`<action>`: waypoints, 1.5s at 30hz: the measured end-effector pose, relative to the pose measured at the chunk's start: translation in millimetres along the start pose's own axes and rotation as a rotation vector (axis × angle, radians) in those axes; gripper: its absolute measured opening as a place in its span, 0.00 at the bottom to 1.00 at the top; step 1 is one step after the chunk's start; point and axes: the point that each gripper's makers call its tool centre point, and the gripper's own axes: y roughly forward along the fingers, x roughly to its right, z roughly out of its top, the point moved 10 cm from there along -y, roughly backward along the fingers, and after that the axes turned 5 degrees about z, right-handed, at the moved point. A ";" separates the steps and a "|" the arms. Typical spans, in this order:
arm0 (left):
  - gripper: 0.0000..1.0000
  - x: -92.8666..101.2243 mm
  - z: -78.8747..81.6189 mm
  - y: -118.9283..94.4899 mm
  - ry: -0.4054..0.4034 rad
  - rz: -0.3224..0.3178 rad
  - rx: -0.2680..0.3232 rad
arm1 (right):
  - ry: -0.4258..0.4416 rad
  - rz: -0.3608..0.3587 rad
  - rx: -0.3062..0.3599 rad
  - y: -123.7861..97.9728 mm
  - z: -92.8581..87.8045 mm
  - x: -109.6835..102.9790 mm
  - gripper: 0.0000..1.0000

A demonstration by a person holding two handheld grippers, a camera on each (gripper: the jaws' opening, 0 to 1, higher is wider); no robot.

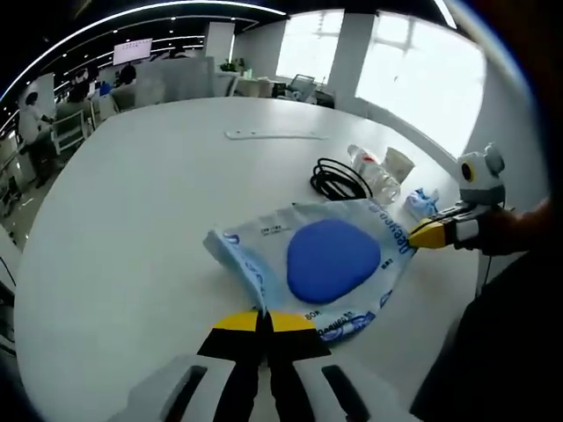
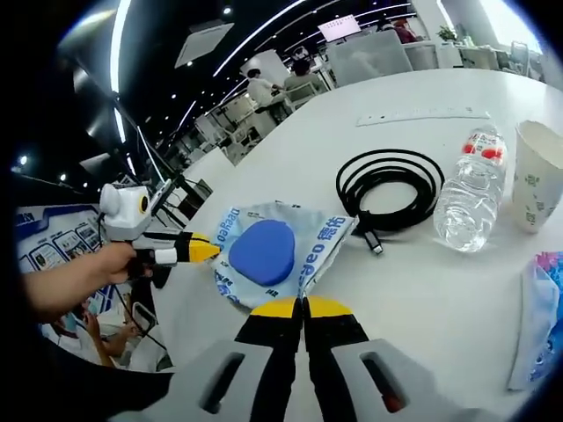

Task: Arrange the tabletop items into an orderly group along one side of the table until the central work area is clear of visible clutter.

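Note:
A clear plastic bag (image 1: 334,264) with blue print and a blue oval pad inside lies on the white table (image 1: 132,220). My left gripper (image 1: 264,321) is shut on its near edge. From the right, my right gripper (image 1: 428,232) pinches the bag's far corner. In the right gripper view the same bag (image 2: 264,251) lies just beyond my right gripper (image 2: 303,306), which is shut on its edge. A hand holds the left gripper (image 2: 201,249) against the bag's left side.
Past the bag sit a coiled black cable (image 1: 339,180) (image 2: 387,189), a water bottle (image 1: 374,171) (image 2: 471,189), a paper cup (image 1: 398,163) (image 2: 538,176) and a blue-pink packet (image 1: 422,202) (image 2: 537,325). A thin pale strip (image 1: 274,134) (image 2: 422,116) lies farther off. Chairs and people stand behind the table.

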 end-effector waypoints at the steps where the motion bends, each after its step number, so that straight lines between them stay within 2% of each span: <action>1: 0.00 1.1 0.4 -0.3 -0.001 -0.001 0.001 | 0.003 0.000 0.002 -3.2 -1.0 -0.3 0.00; 10: 0.00 30.0 11.5 -7.4 0.000 -0.023 0.040 | -0.008 -0.028 0.044 -29.8 -2.9 6.5 0.00; 13: 0.00 27.2 13.4 -6.6 0.008 -0.032 0.042 | -0.006 -0.040 0.055 -42.2 -4.7 9.4 0.00; 16: 0.00 37.5 15.9 -6.1 0.014 -0.041 0.051 | -0.008 -0.050 0.063 -51.0 -4.9 11.3 0.00; 19: 0.00 41.1 18.3 -3.3 0.008 -0.054 0.057 | -0.006 -0.066 0.072 -59.5 -5.3 17.3 0.00; 28: 0.00 78.4 24.8 11.9 -0.015 -0.075 0.074 | 0.027 -0.139 0.104 -85.9 -10.2 39.5 0.00; 33: 0.00 92.1 26.3 17.9 -0.029 -0.095 0.078 | 0.045 -0.181 0.121 -101.3 -15.2 48.7 0.00; 39: 0.00 113.7 27.8 25.3 -0.036 -0.118 0.070 | 0.050 -0.224 0.128 -111.9 -19.9 56.6 0.00; 45: 0.00 125.7 23.9 30.0 -0.033 -0.130 0.059 | 0.036 -0.274 0.115 -114.8 -27.5 63.4 0.00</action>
